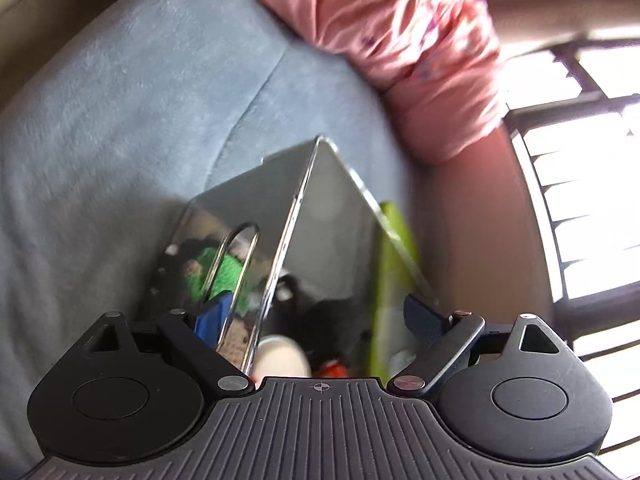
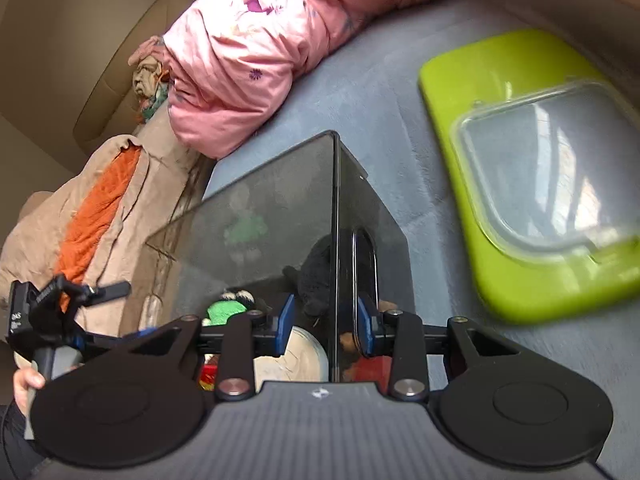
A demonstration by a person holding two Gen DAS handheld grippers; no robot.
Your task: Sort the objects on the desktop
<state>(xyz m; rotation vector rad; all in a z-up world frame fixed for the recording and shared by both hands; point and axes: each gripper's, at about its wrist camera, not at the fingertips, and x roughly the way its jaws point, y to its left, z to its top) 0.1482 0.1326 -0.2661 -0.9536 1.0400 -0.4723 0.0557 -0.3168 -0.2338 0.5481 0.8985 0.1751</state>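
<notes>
Right wrist view shows a clear acrylic box (image 2: 280,232) standing on a blue-grey blanket-covered bed (image 2: 380,92), with small things inside: a green plush (image 2: 226,310), something round and pale (image 2: 296,356), something red (image 2: 208,376) and a dark fuzzy item (image 2: 316,280). The right hand-held gripper (image 2: 326,326) straddles one upright wall of that box at its oval handle cut-out (image 2: 364,264), one blue pad on each side and near the pane; whether the pads are actually pressing it I cannot tell. In the left wrist view the left hand-held gripper (image 1: 316,316) stands wide apart around a corner of the same box (image 1: 332,208), one pad inside, one outside, clamping nothing. My judgement is that the box itself is being handled, either being taken up to move with its contents or just set down; the pictures fit both, so I name no move for it. Room is tight on one side: a pink quilt (image 2: 256,48) lies just beyond the box, and a tan garment with orange knit (image 2: 92,208) sits near it. A lime-green tray (image 2: 500,184) carrying a clear lid (image 2: 552,168) lies close on the other side, with bare blanket between tray and box. Thin upright walls and the loose soft bedding could let the box tip if it is held by one pane only.
</notes>
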